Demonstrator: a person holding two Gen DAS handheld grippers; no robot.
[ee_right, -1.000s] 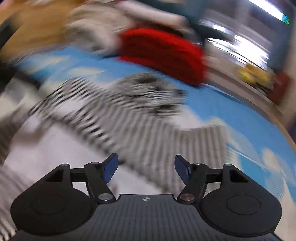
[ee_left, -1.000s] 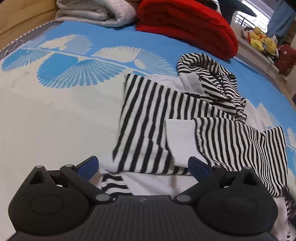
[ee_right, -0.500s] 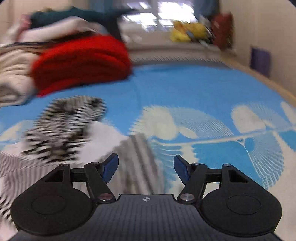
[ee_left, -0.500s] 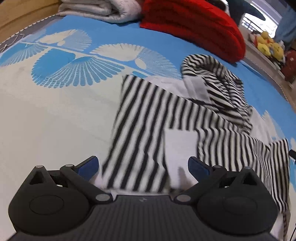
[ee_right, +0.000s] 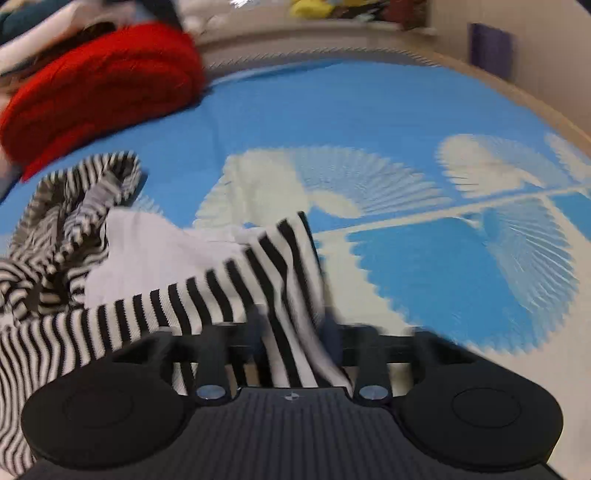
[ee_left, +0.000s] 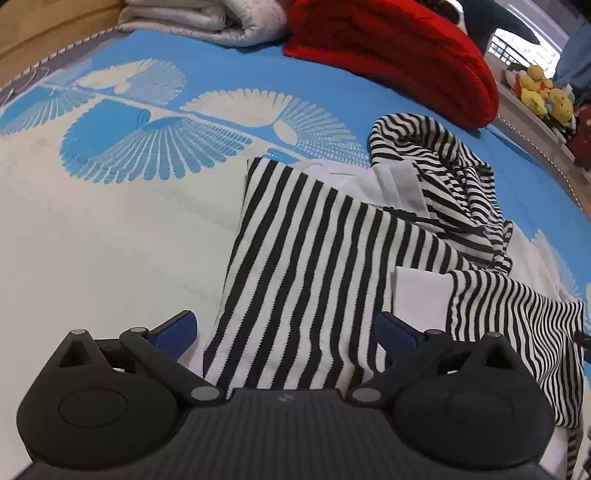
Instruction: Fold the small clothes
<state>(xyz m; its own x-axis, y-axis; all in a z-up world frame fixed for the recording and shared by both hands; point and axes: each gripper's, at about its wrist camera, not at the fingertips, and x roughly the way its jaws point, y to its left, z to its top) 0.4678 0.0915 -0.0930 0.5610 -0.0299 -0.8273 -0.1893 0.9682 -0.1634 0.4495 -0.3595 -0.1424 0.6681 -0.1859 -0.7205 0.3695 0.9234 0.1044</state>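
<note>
A small black-and-white striped hooded garment (ee_left: pixel 325 251) lies on the blue and white bedspread (ee_left: pixel 110 229), with one sleeve folded across its white body and the hood (ee_left: pixel 436 162) crumpled at the far end. My left gripper (ee_left: pixel 286 330) is open and empty, its fingers straddling the near edge of the folded striped sleeve. My right gripper (ee_right: pixel 293 332) is shut on a striped corner of the same garment (ee_right: pixel 273 266), at its right side.
A folded red knit blanket (ee_left: pixel 399 48) and a white quilt (ee_left: pixel 207 18) lie at the far end of the bed. Plush toys (ee_left: pixel 543 92) sit on a ledge at the far right. The bed's right edge (ee_right: pixel 535 107) runs beside a wall.
My right gripper swung right, came down at the garment's right edge and shut on a striped corner. My left gripper moved slightly forward over the folded sleeve and stayed open.
</note>
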